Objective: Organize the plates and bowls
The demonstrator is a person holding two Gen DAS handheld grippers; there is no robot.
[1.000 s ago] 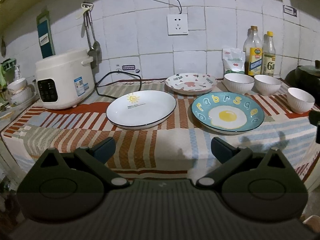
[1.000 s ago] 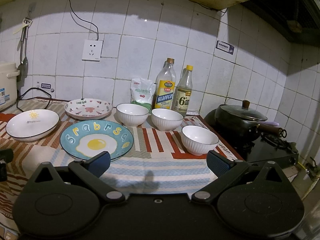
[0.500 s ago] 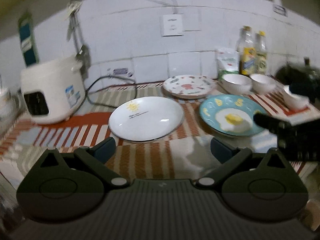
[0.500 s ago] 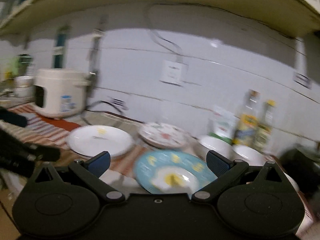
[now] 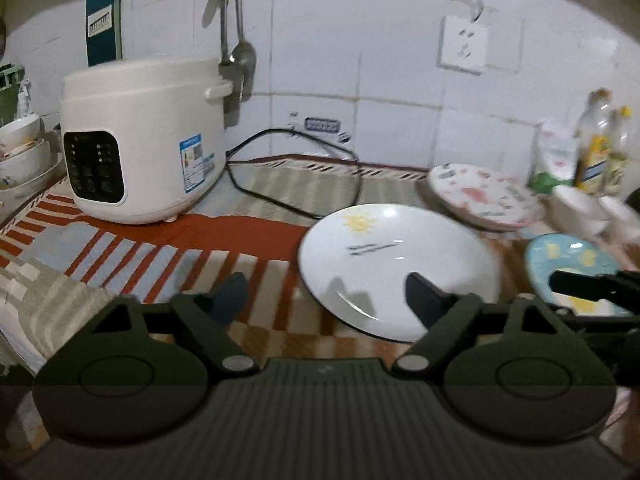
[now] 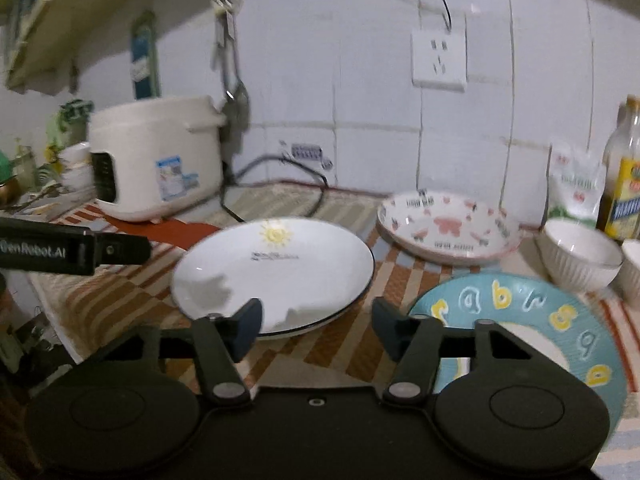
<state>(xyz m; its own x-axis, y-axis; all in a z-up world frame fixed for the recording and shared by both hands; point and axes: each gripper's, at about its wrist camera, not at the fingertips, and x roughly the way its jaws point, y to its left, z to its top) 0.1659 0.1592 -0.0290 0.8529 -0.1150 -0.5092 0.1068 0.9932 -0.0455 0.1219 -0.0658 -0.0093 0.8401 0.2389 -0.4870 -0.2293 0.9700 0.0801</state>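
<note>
A white plate with a sun print lies on the striped cloth. My left gripper hangs at its left rim. Its jaws are closing, the right finger is over the plate, and nothing is pressed. My right gripper is at the plate's near rim, also closing, with the rim in the gap and no grip. A blue egg plate lies to the right. A pink-patterned plate and white ribbed bowls sit behind it.
A white rice cooker stands at the back left, its black cable looping on the cloth. Stacked dishes sit at the far left. An oil bottle and a bag stand at the back right by the tiled wall.
Both grippers have swung left and come closer to the white sun plate. Both pairs of jaws have narrowed. The right gripper has turned away from the bowls and stove.
</note>
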